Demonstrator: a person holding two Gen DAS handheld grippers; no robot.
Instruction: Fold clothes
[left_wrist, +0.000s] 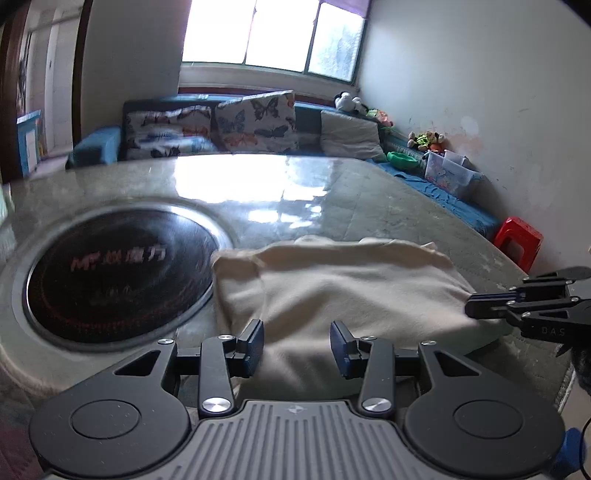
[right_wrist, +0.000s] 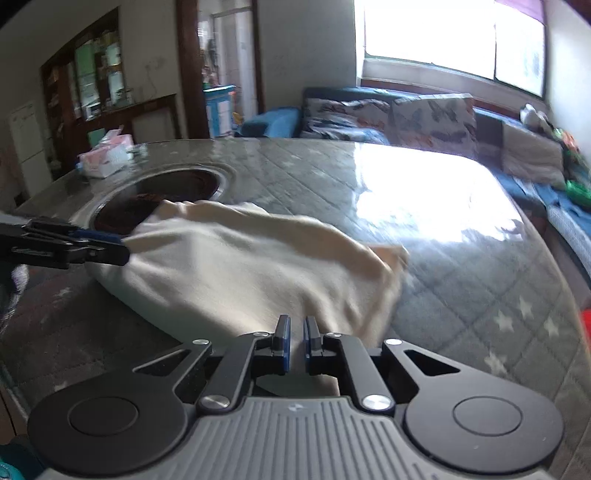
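Note:
A cream garment (left_wrist: 343, 291) lies bunched on the glass-topped table (left_wrist: 369, 192), with its left edge over the rim of a round black hob (left_wrist: 122, 273). My left gripper (left_wrist: 297, 343) hovers at the garment's near edge, and the cloth shows in the wide gap between its open jaws. In the right wrist view the left gripper (right_wrist: 123, 251) comes in from the left and its tips meet the garment (right_wrist: 240, 266). My right gripper (right_wrist: 295, 332) is shut on a fold of the cloth at the near edge. From the left wrist view, the right gripper (left_wrist: 469, 308) pinches the garment's right side.
The hob (right_wrist: 166, 192) is set into the table left of the garment. A tissue box (right_wrist: 105, 157) stands at the far left corner. A sofa with butterfly cushions (left_wrist: 255, 122) runs behind the table. A red stool (left_wrist: 517, 240) and a clear toy box (left_wrist: 448, 173) are at the right.

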